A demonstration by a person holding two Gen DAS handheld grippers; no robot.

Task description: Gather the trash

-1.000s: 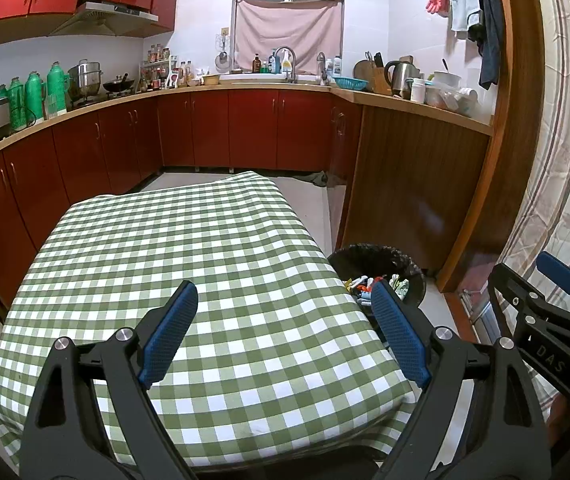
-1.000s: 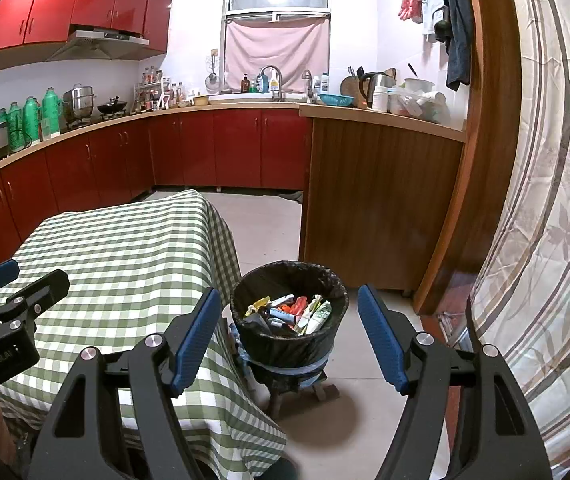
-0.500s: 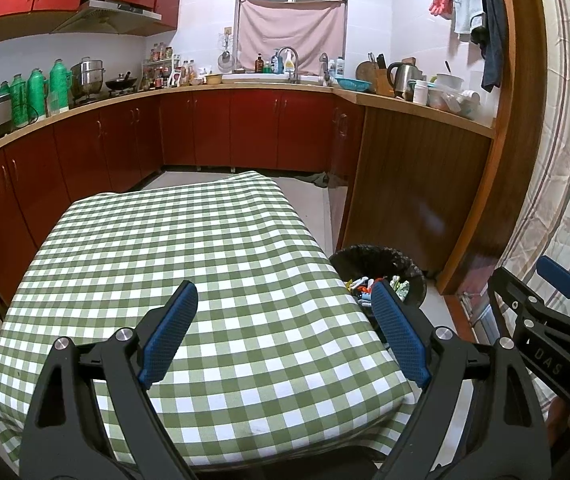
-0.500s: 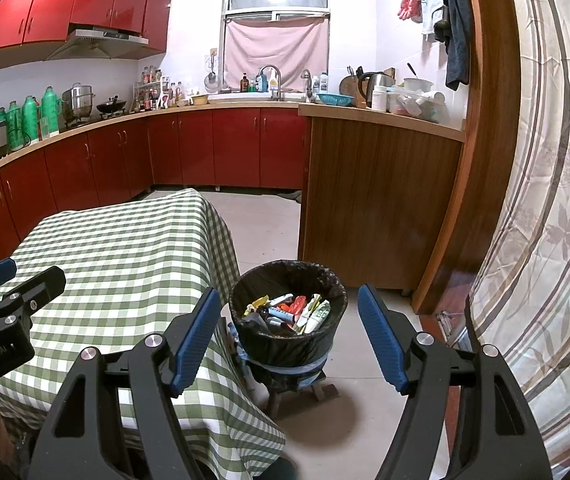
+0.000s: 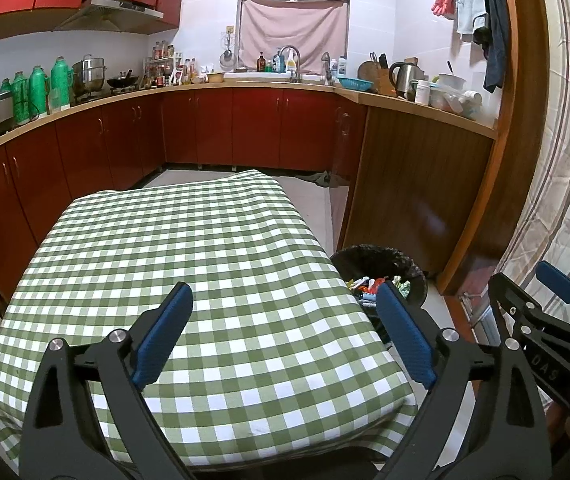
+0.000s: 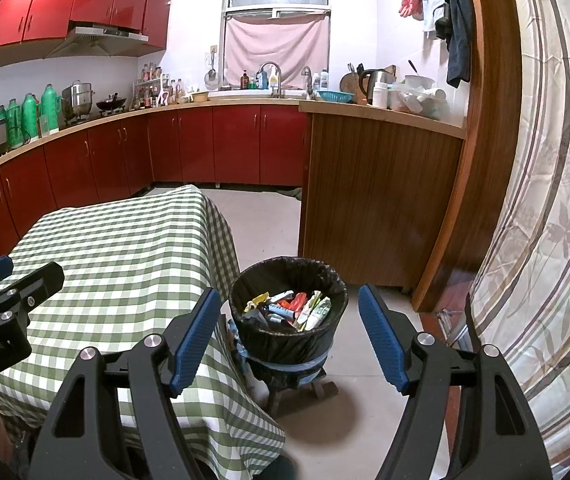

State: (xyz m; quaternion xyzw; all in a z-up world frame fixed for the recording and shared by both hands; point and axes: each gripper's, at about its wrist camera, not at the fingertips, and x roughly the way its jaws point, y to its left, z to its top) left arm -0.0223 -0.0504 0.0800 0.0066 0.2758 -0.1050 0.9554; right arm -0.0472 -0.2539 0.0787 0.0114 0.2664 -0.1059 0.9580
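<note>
1. Trash [image 6: 291, 310] fills the black-lined bin [image 6: 245, 286] on the floor, just beside the checked table [image 5: 189, 264].
2. Left gripper [image 5: 285, 336] hangs over the cloth, jaws wide apart, holding nothing.
3. Right gripper [image 6: 289, 336] faces the bin, equally wide and unloaded.
4. Wooden counter [image 6: 373, 200] stands behind the bin; striped curtain [image 6: 545, 200] hangs right.

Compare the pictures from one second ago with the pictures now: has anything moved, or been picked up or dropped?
Nothing visibly changed. The left gripper and the right gripper stay open and empty, the trash bin beside the table keeps the same wrappers inside, and the checked cloth carries nothing, as before.
</note>
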